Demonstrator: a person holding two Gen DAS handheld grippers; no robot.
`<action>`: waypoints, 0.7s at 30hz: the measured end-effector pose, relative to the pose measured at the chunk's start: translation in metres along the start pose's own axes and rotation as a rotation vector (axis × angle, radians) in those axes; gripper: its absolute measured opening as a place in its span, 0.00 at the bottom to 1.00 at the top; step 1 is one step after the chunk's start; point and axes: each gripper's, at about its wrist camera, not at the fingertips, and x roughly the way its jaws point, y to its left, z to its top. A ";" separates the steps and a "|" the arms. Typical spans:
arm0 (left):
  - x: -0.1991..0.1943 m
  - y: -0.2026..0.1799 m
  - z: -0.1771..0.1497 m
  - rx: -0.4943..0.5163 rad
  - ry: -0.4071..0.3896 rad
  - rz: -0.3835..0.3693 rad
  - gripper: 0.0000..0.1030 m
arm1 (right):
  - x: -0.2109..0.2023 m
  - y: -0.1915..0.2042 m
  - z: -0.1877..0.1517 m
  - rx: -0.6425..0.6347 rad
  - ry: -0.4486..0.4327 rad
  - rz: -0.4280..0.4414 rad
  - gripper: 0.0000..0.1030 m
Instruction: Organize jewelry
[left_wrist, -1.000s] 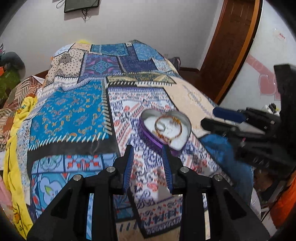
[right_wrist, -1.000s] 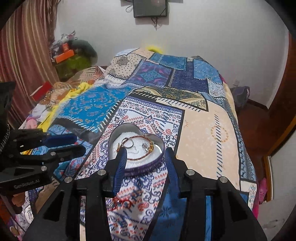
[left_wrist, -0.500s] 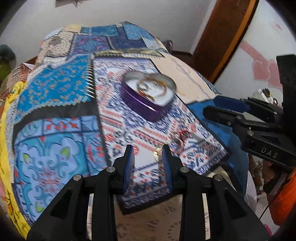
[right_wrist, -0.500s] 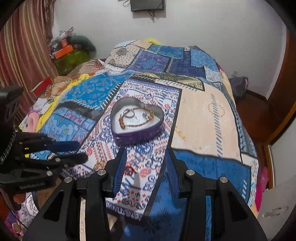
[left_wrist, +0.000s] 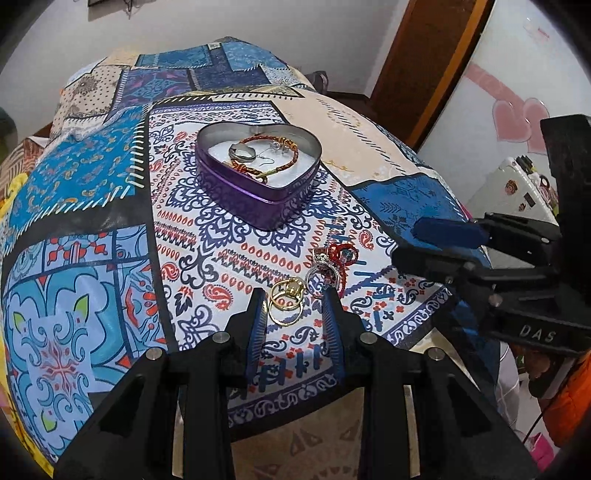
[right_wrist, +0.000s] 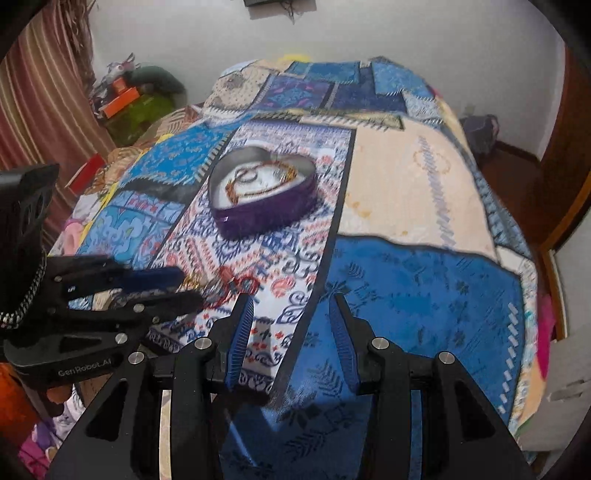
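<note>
From the left wrist, the left gripper (left_wrist: 295, 299) stands spread around the gold rings (left_wrist: 286, 301) on the bedspread (left_wrist: 92, 258), the heart tin (left_wrist: 258, 177) well beyond. I'd centre, then close gently.

From the right wrist, the right gripper (right_wrist: 291, 306) hangs spread, holding nothing.

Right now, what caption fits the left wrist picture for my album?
Open left gripper poised around gold rings lying on the patterned bedspread, near the purple heart-shaped tin.
</note>
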 end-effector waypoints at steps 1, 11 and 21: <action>0.001 0.001 0.000 -0.003 -0.001 -0.003 0.30 | 0.000 0.001 -0.002 -0.004 -0.003 -0.005 0.38; 0.003 0.004 0.001 0.007 -0.034 -0.001 0.18 | 0.003 0.011 -0.001 -0.059 -0.002 0.007 0.38; -0.017 0.011 0.000 -0.015 -0.096 0.014 0.16 | 0.014 0.022 0.004 -0.107 0.022 0.027 0.38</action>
